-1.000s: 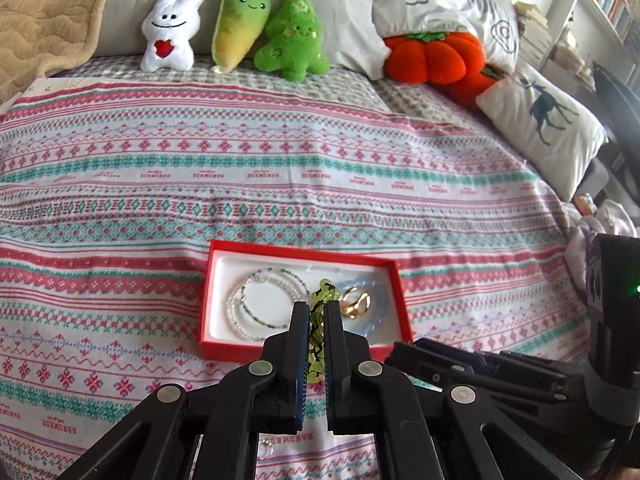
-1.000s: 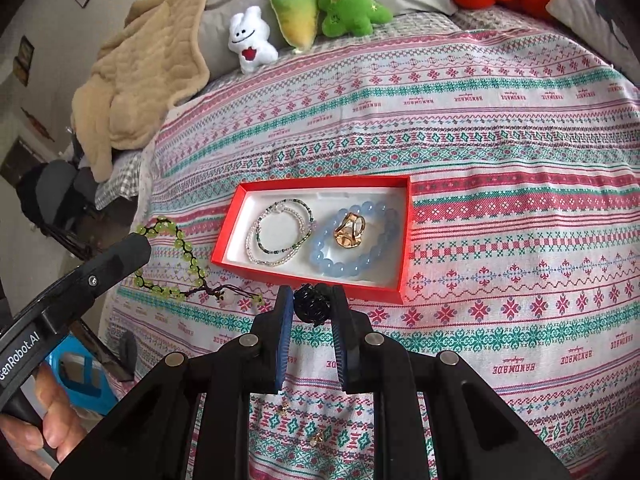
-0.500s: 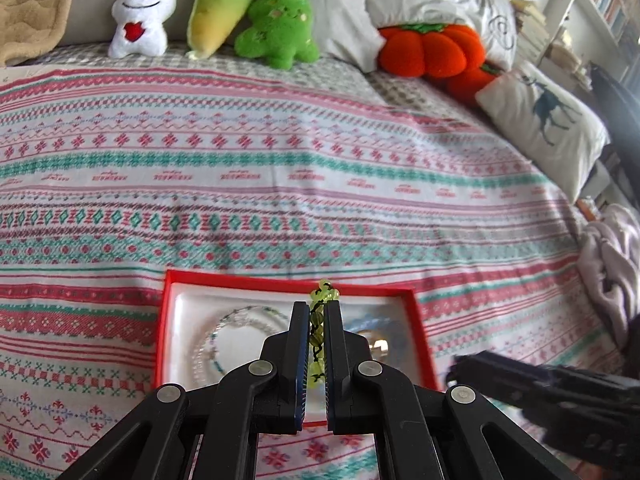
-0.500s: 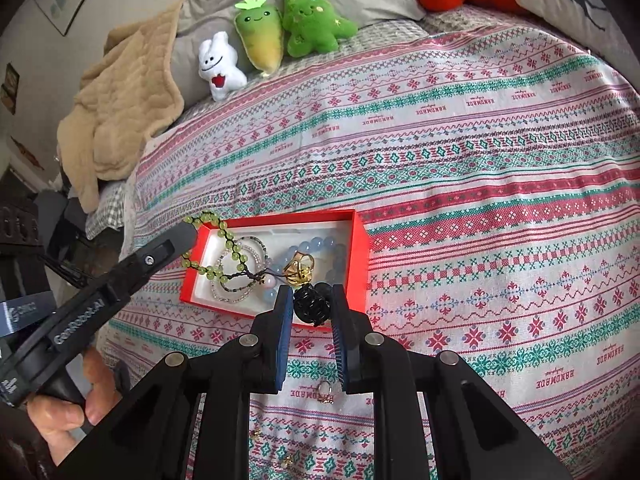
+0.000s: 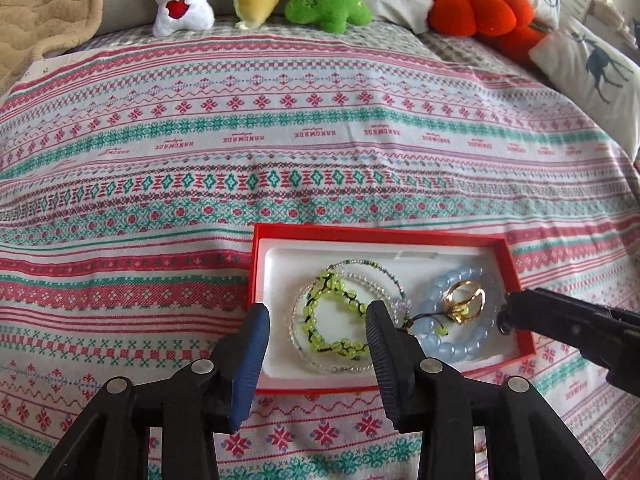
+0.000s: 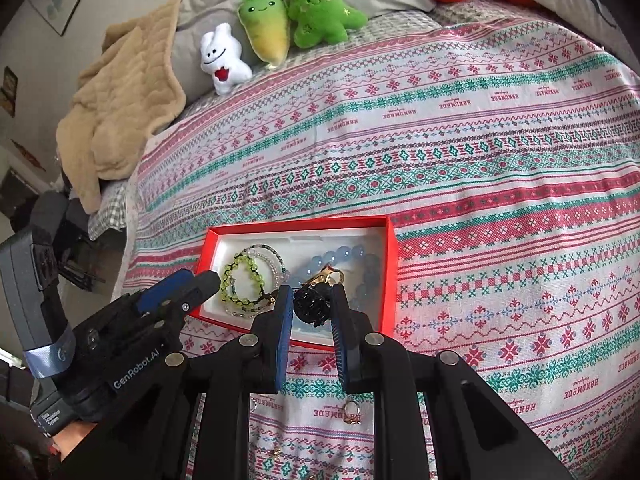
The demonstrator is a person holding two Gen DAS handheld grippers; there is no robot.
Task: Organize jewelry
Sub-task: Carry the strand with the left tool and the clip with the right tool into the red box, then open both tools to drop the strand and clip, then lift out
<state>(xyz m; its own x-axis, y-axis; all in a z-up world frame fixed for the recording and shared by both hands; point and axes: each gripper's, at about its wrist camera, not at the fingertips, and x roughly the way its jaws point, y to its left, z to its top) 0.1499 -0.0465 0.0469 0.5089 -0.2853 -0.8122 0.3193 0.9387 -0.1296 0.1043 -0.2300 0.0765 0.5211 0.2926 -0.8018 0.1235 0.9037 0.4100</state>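
Red box (image 5: 516, 280) holds perhaps four bracelets; left gripper (image 5: 316, 320) opening, right gripper (image 6: 312, 308) pinching a black ornament (image 6: 311, 305).

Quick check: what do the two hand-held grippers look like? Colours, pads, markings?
Both are matte black plastic linkages with silver pivot screws. The left hand-held gripper and the right hand-held gripper have ribbed blue pads inside their fingers. The left body carries white "GenRobot.AI" lettering and a blue-grey band.

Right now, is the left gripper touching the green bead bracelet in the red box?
Apart. In the left wrist view the opening left gripper stands above the green bead bracelet, which lies loose in the red box, clear of both pads.
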